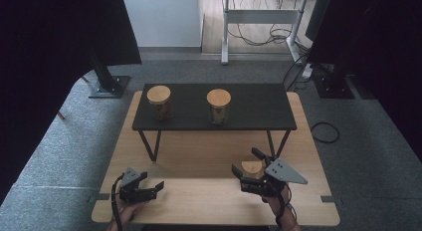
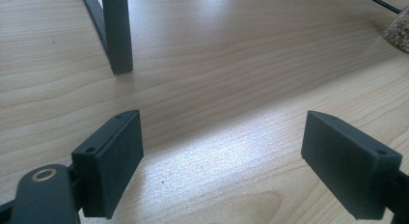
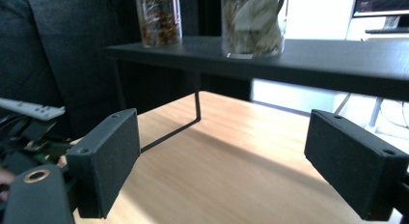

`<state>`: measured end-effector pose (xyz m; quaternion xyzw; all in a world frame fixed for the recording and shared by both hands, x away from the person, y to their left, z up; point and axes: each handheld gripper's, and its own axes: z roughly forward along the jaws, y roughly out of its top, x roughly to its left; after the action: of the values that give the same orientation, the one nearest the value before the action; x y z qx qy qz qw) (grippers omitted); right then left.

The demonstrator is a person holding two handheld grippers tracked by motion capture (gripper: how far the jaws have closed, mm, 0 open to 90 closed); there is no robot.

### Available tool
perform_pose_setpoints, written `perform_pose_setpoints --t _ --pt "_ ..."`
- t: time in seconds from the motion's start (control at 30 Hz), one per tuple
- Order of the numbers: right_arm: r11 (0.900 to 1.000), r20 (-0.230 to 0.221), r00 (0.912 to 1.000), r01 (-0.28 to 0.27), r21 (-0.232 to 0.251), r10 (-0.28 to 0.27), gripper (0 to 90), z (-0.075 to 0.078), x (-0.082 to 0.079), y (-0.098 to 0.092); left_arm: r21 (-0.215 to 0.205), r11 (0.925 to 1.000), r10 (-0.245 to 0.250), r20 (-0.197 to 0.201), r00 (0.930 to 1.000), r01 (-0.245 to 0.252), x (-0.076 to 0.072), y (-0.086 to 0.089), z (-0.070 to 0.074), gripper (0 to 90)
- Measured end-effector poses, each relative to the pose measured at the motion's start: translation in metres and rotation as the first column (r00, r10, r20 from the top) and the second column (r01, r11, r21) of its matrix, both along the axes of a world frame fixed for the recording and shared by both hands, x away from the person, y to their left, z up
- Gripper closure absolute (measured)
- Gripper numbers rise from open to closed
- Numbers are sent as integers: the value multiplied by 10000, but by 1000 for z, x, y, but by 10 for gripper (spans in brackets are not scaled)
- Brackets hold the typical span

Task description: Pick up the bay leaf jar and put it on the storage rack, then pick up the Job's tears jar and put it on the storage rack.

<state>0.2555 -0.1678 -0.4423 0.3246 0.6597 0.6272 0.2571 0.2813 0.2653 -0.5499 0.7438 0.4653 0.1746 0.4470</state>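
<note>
Nearest in, the left tool [image 1: 158, 188] just rests released at the near-left corner of the desk [image 1: 199, 161], nothing between its pads. The right tool [image 1: 246, 161] is way closer to the jar [image 1: 252, 169] with the wooden lid. Its jaws are spread wide and not gripping, with the lid showing right between them from above. The right gripper view looks level at the shelf top, so I'd guess the tool sits above the jar and the move is straight down. Farther back, the black shelf [image 1: 259, 109] carries two more jars [image 1: 159, 102].
</note>
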Motion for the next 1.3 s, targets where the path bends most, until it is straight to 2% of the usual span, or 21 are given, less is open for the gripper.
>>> perform_pose_setpoints --t 0.2,0.33,0.53,0.7,0.87,1.1,1.3 --pt "9986 -191 9997 -146 -500 137 114 -18 -14 3 2 10000 12 -2 10000 -12 0 0 0 142" --pt "9991 -610 9981 -79 -426 53 114 -33 -22 2 10 10000 2 -14 10000 -2 0 0 0 142" --pt "9993 -983 9951 -88 -363 52 116 -49 -29 1 14 10000 23 3 10000 -23 0 0 0 141" --pt "9978 -1425 9898 -24 -656 -70 113 -66 -31 2 37 10000 14 -11 10000 -14 -1 0 0 141" --pt "9972 -1652 9861 56 -742 -178 113 -73 -31 2 46 10000 11 -14 10000 -11 -1 0 0 141" --pt "9978 -1606 9868 78 -655 -183 109 -72 -31 0 58 10000 -21 -27 10000 21 0 -1 0 141" --pt "9981 -1657 9858 163 -588 -258 109 -74 -32 -11 79 10000 -54 -25 10000 54 0 -1 0 141"
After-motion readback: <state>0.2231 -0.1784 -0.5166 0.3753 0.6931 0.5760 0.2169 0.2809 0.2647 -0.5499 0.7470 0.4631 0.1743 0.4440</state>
